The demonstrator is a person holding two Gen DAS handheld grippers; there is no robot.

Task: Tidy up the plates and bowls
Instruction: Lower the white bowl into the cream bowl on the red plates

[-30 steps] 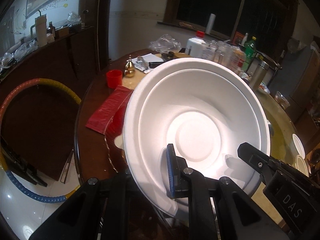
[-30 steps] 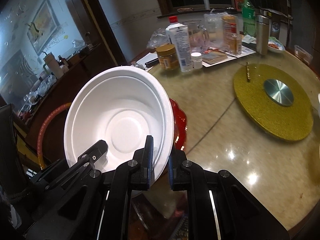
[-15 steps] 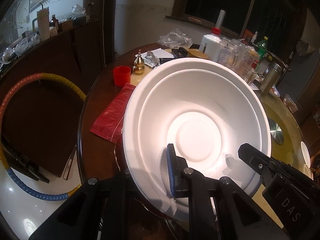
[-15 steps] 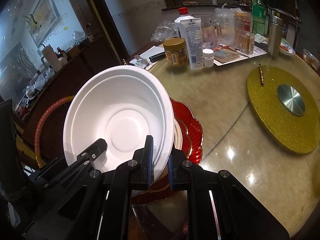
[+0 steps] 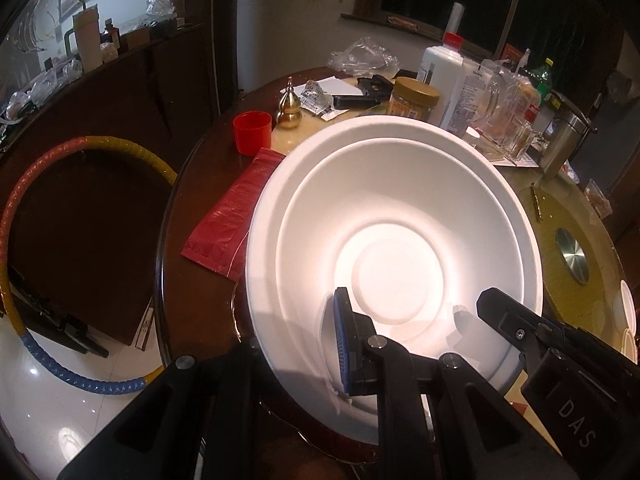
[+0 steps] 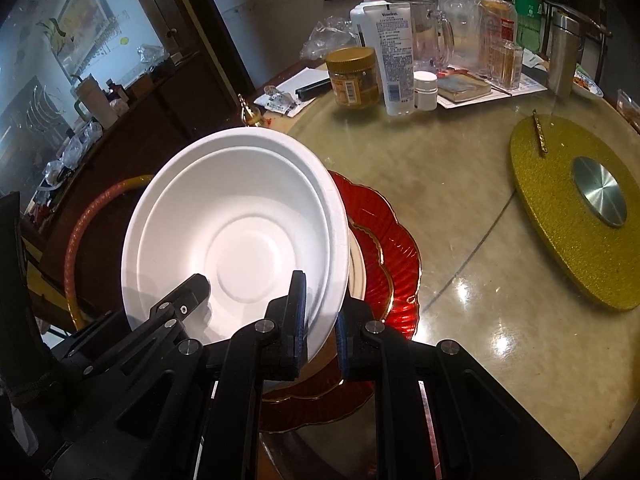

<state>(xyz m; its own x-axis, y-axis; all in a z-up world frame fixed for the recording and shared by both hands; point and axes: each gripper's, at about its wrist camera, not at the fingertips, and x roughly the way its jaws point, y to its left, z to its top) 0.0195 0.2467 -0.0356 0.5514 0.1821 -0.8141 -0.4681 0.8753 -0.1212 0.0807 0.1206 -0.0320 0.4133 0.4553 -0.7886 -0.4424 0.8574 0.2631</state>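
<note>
While left view hides it, right shows red plate (image 6: 394, 248), under white bowl (image 6: 236, 232)

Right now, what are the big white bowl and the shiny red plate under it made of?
The white bowl looks like molded paper pulp or foam: matte and thin-rimmed, with soft pressed rings and a crumple at the left tool. The red plate looks like glass or clear plastic: glossy and ribbed, with a scalloped gold edge. I can't tell which.
</note>
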